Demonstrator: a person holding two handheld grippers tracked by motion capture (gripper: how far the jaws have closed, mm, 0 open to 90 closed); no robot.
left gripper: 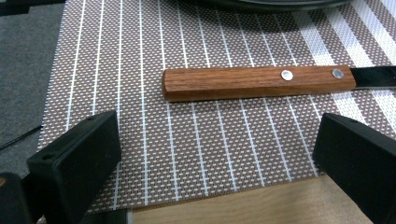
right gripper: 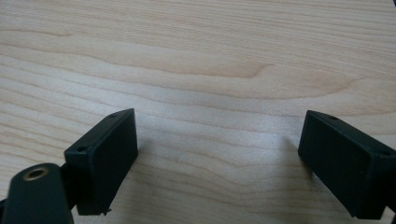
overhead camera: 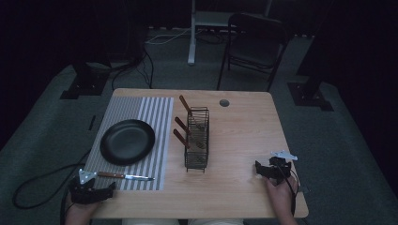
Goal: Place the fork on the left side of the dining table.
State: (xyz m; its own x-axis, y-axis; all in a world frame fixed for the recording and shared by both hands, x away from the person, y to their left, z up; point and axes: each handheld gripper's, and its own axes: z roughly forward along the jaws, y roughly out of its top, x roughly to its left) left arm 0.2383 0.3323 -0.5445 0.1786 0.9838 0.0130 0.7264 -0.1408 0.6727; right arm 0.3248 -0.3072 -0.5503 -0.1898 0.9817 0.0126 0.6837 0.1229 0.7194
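My jaws stand spread on both grippers. My left gripper (left gripper: 217,154) faces the wooden-handled steel knife (left gripper: 261,82), lying untouched on the striped woven placemat (left gripper: 187,140) near the black round plate (overhead camera: 127,141); my right gripper (right gripper: 217,154) hovers over bare wooden desk (right gripper: 196,60).

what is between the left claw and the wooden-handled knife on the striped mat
Nothing visible. The open left claw faces the wooden-handled steel knife across bare brown-and-white striped woven mat; the black round plate lies beyond the knife, not between.
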